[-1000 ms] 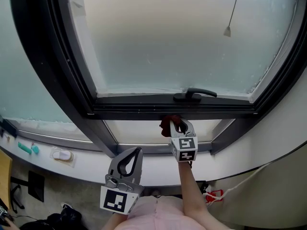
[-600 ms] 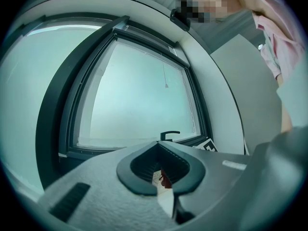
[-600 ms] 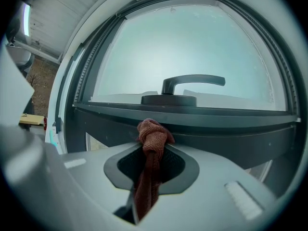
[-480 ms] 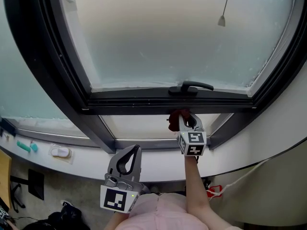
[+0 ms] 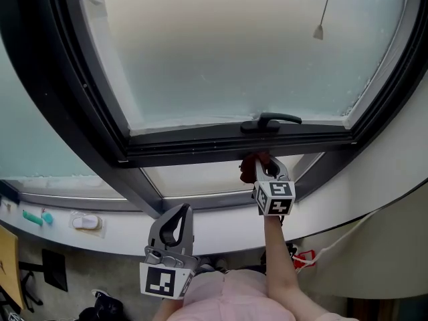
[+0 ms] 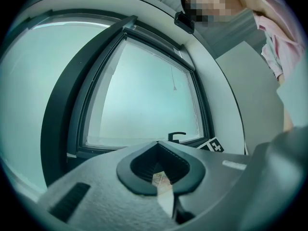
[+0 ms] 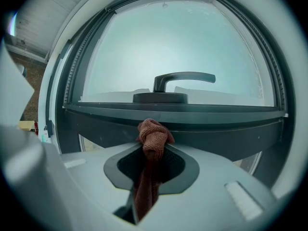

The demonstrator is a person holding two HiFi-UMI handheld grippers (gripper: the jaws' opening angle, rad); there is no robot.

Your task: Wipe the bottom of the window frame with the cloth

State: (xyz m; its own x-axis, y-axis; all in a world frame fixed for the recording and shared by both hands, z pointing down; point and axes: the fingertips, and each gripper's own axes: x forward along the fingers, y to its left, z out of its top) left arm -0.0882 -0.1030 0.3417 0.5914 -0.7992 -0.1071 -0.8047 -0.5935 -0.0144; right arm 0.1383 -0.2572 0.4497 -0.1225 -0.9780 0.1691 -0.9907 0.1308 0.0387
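While right gripper (image 5: 263, 164) jaws pinch bunched woven cloth (image 7: 153, 134) | left gripper (image 5: 179, 214) jaws together, empty

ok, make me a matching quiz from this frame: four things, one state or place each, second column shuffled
Things:
1. cloth
2. window handle
3. left gripper
4. right gripper

States or places:
A. held low, away from the glass, jaws together with nothing between them
B. reddish-brown, bunched up
C. dark, lever lying level
D. raised to the bottom of the window frame, jaws shut on the cloth

Pairs: 1-B, 2-C, 3-A, 4-D
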